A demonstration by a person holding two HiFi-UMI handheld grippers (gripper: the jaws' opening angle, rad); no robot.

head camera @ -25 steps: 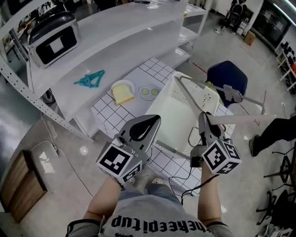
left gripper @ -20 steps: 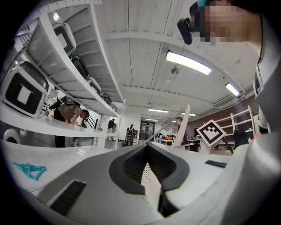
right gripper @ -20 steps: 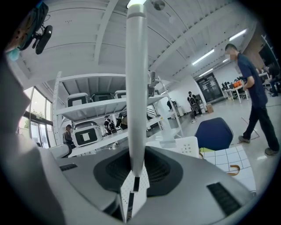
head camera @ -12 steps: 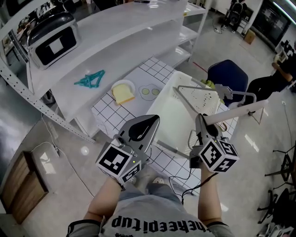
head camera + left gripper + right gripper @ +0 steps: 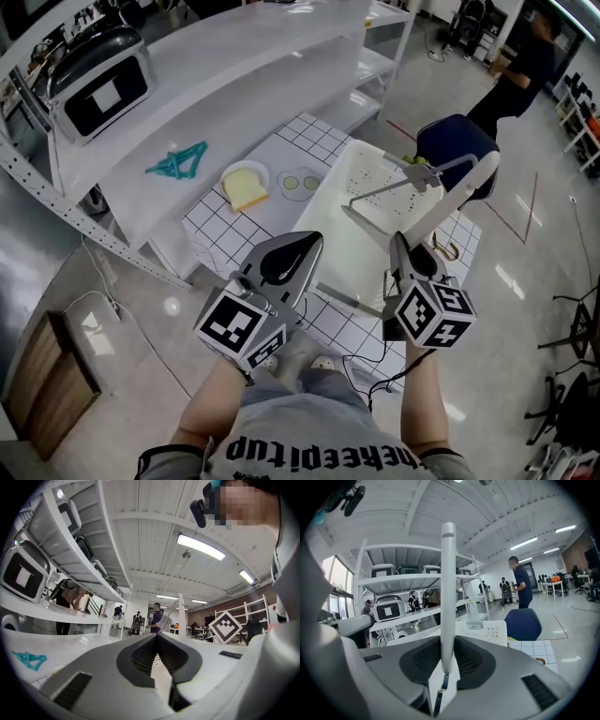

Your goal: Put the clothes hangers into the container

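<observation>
My right gripper (image 5: pixel 401 246) is shut on the thick arm of a white clothes hanger (image 5: pixel 450 202). That arm slants up and away over the right side of the white perforated container (image 5: pixel 323 206), while the hanger's thin bar and hook (image 5: pixel 419 174) hang above the container's far end. In the right gripper view the hanger (image 5: pixel 448 588) stands upright between the pads, with the container (image 5: pixel 487 630) behind it. My left gripper (image 5: pixel 306 244) is shut and empty at the container's near left corner; its jaws (image 5: pixel 157 636) meet at the tips. Teal hangers (image 5: pixel 176 161) lie on the white shelf.
The container sits on a checkered table (image 5: pixel 220 230) beside a plate with toast (image 5: pixel 246 186) and a plate of green slices (image 5: pixel 302 184). A blue chair (image 5: pixel 459 142) stands behind it. An oven-like appliance (image 5: pixel 98 80) is on the shelf. A person (image 5: pixel 516 70) walks at the far right.
The hanger has swung from lying out to the right to slanting up and away over the container. My right gripper sank slightly. The person in the background walked farther off.
</observation>
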